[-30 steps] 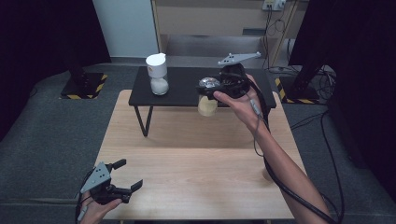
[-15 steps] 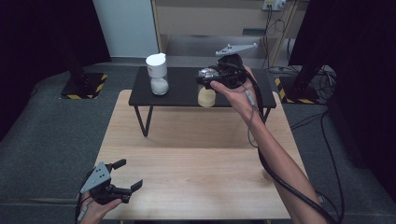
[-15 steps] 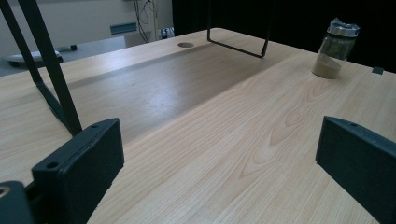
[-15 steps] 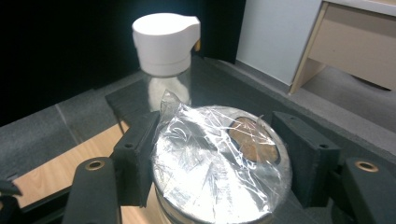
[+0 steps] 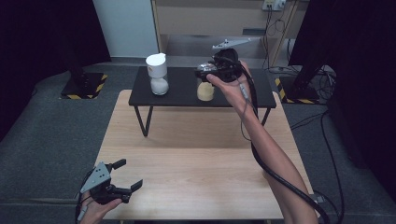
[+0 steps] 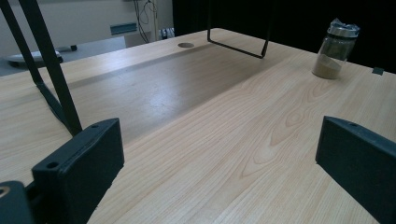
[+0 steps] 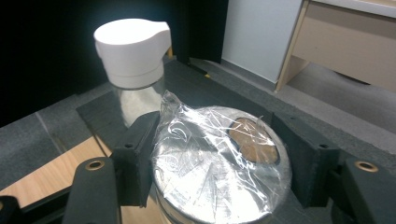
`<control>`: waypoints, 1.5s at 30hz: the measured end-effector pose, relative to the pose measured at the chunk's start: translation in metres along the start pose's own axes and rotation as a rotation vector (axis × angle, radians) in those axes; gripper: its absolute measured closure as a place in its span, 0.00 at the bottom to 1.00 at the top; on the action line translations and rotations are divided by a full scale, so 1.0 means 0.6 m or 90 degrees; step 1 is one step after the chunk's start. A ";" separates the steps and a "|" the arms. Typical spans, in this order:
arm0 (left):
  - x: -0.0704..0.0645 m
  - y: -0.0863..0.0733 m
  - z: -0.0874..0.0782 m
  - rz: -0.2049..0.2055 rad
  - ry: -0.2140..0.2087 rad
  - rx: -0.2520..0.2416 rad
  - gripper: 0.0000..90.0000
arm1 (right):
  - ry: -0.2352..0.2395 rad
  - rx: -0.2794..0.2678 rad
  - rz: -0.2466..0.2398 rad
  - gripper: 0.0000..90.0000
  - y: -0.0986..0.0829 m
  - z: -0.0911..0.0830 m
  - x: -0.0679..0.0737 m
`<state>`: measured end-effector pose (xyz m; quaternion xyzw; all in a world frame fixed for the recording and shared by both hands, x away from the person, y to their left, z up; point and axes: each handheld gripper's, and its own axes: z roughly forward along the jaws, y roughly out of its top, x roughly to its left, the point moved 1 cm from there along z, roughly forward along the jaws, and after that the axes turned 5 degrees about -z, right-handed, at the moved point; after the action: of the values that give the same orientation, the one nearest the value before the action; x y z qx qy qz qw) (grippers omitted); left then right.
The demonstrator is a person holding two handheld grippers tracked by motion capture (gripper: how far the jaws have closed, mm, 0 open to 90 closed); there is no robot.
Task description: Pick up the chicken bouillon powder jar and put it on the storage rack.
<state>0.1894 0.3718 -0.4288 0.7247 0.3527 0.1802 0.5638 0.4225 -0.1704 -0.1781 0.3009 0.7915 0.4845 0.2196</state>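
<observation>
My right gripper [image 5: 205, 74] is shut on the silver, plastic-wrapped lid of a glass jar of tan powder [image 5: 205, 91], over the low black shelf [image 5: 180, 91]. In the right gripper view its jaws [image 7: 215, 154] clamp both sides of that lid [image 7: 205, 191]. A white-capped jar of white powder [image 5: 158, 74] stands on the shelf to the left and shows just behind the lid [image 7: 133, 51]. My left gripper [image 5: 130, 174] rests open at the wooden table's [image 5: 201, 154] near left corner, its jaws [image 6: 219, 158] wide apart with nothing between them.
The black shelf stands on thin metal legs [image 6: 51, 74] at the table's far side. In the left gripper view a tan-powder jar [image 6: 334, 49] stands far off on the wood. The right forearm and cable [image 5: 266, 154] cross the table's right half.
My right gripper has carried the tan-powder jar farther back over the black shelf. The left gripper has stayed where it was.
</observation>
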 end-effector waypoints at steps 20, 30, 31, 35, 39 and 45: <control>0.003 -0.001 -0.001 -0.005 -0.004 -0.003 0.00 | -0.022 0.010 0.020 0.39 -0.004 0.051 -0.015; 0.005 -0.002 0.000 -0.007 -0.006 -0.004 0.00 | -0.045 0.012 0.025 0.39 -0.007 0.070 -0.024; 0.005 -0.002 0.000 -0.007 -0.006 -0.004 0.00 | -0.044 0.013 0.028 0.39 -0.008 0.072 -0.025; 0.006 -0.003 0.000 -0.008 -0.006 -0.005 0.00 | -0.047 0.014 0.031 0.39 -0.012 0.078 -0.029; 0.007 -0.003 0.000 -0.008 -0.006 -0.004 0.00 | -0.048 0.011 0.036 0.39 -0.020 0.084 -0.031; 0.007 -0.003 0.001 -0.008 -0.006 -0.004 0.00 | -0.051 0.010 0.030 0.39 -0.020 0.086 -0.027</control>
<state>0.1921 0.3746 -0.4311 0.7219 0.3539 0.1744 0.5686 0.4643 -0.1531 -0.2102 0.3403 0.7787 0.4707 0.2370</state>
